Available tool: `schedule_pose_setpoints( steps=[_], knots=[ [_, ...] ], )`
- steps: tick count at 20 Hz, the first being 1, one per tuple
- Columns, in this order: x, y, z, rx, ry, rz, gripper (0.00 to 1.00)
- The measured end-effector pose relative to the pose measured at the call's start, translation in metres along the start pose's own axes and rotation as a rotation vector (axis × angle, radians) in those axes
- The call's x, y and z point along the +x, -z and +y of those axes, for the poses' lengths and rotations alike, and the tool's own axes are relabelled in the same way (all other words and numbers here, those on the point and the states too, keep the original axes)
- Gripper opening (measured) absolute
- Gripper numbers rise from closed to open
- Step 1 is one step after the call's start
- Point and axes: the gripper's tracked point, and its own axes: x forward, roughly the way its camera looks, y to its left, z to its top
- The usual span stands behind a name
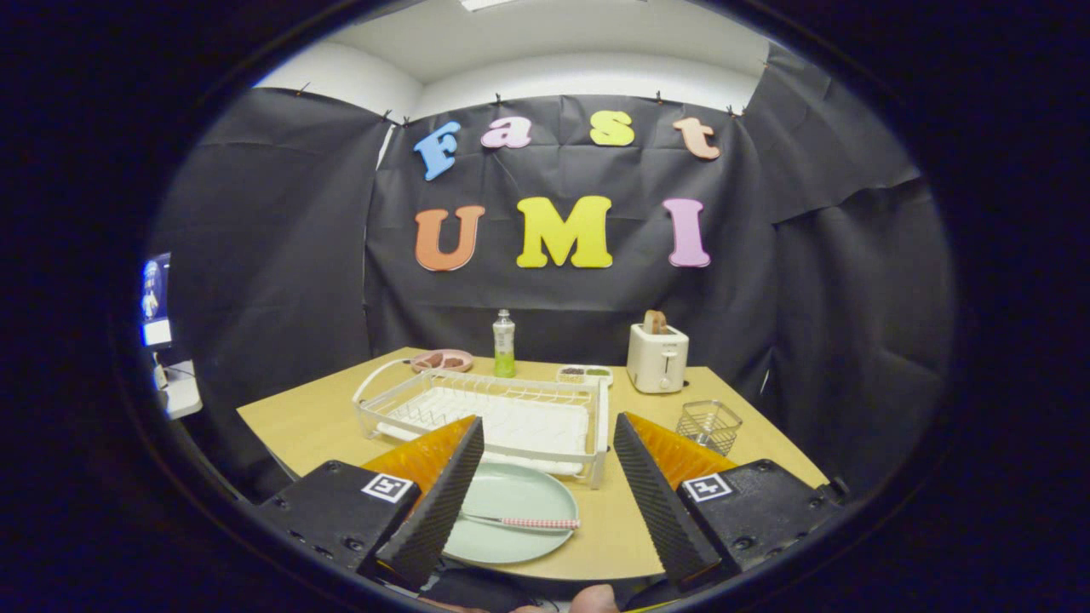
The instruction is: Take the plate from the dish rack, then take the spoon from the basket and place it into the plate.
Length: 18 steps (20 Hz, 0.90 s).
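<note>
A pale green plate (511, 511) lies flat on the wooden table (306, 417), just in front of the white dish rack (485, 409). A spoon (528, 522) with a red-and-white checked handle rests across the plate, its handle toward the right finger. My gripper (539, 494) hovers above the plate's near side, open wide, with nothing between its ribbed black fingers (443, 502). The plate's left part is hidden behind the left finger. A small wire basket (709, 426) stands beyond the right finger, with nothing visible inside it.
At the table's back stand a white toaster (656, 358) with a slice of bread in it, a green bottle (504, 344), a pink plate with food (441, 361) and a small divided dish (584, 373). The table's front edge runs just under the fingers.
</note>
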Motion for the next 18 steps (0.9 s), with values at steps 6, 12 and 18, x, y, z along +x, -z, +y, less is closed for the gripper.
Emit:
schedule_pose_setpoints(
  steps=[6, 12, 18],
  knots=[
    [-0.001, -0.009, -0.012, -0.003, 0.041, -0.060, 0.99],
    [-0.001, -0.010, -0.024, 0.005, 0.075, -0.072, 0.99],
    [0.003, -0.011, -0.030, 0.019, 0.106, -0.083, 1.00]
  ],
)
